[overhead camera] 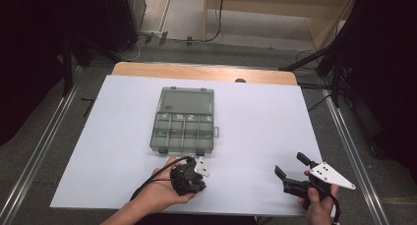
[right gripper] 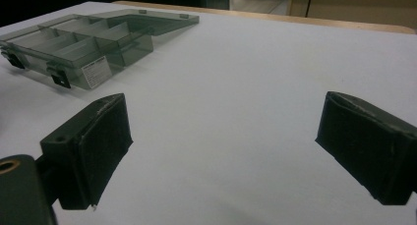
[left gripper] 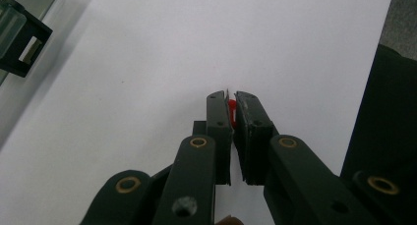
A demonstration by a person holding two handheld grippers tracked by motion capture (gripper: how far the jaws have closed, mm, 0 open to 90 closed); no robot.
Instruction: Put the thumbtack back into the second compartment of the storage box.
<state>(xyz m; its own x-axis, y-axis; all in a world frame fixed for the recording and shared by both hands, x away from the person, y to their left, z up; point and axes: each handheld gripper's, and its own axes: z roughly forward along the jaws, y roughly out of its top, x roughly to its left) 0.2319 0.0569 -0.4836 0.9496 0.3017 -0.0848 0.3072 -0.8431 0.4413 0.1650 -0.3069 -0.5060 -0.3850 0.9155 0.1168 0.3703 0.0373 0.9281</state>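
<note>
Left hand-held gripper (left gripper: 232, 98): jaws drawn together on a small red piece (left gripper: 231, 108), a sliver of white showing at the tips; what the piece was could not be told; it hung over bare white table (left gripper: 162, 53), just in front of the organiser's near edge in the high view

Right hand-held gripper (right gripper: 221, 151): jaws wide apart, nothing between them; held low over the table at the near right, well apart from the box

Organiser box (overhead camera: 183, 131): clear grey plastic, lid (overhead camera: 187, 99) folded flat away from the person; compartments in two rows, a few holding small items, some with red on them, too small to name; black latches (right gripper: 61, 79) on the near wall

Red piece, location: in the left jaws, off the table surface as far as could be judged, not in any compartment

Likely step: judged as carrying the piece between box and table; direction could not be told

Risk: the grip looked shallow, right at the jaw tips; a slight easing or a tilt could let the piece slip and bounce on the smooth sheet; if it was aimed at a compartment, the narrow dividers could send it into the wrong cell; a latch might catch a jaw on a low approach
</note>
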